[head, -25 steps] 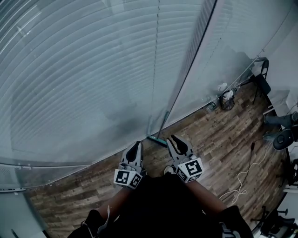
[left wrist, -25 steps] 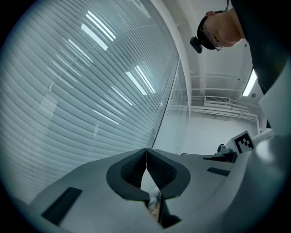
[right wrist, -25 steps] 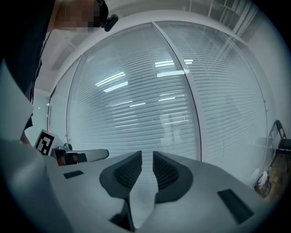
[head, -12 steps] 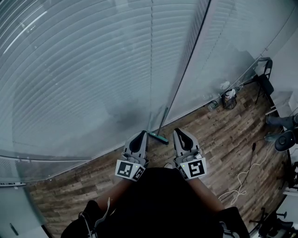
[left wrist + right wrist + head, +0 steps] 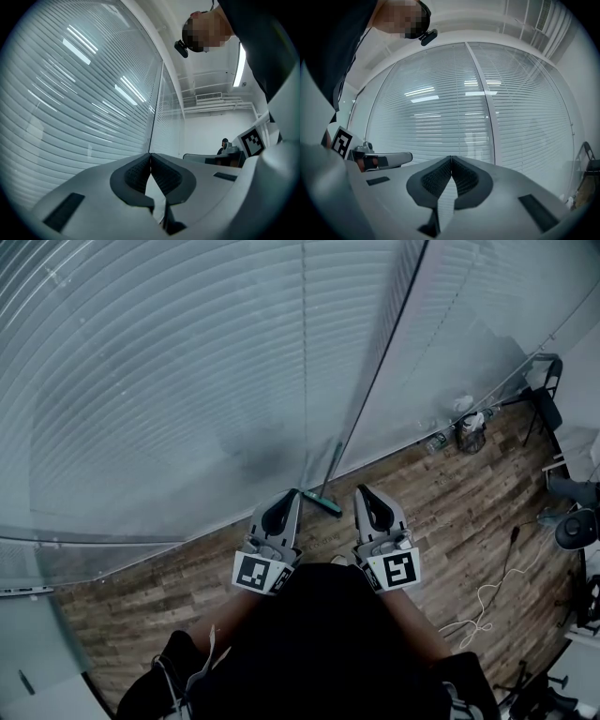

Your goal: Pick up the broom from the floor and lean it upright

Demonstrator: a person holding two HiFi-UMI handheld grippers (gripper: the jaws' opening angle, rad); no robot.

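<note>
The broom is standing upright, leaning against the blind-covered glass wall, with its teal head resting on the wooden floor. The left tongs are sitting fully closed, gripping nothing. The right tongs have just been closing and are meeting pad to pad, likewise empty. In the head view, they are flanking the broom head.

Left tool, right tool: grey shells, black pads, black-white marker cubes; black clothing.
</note>
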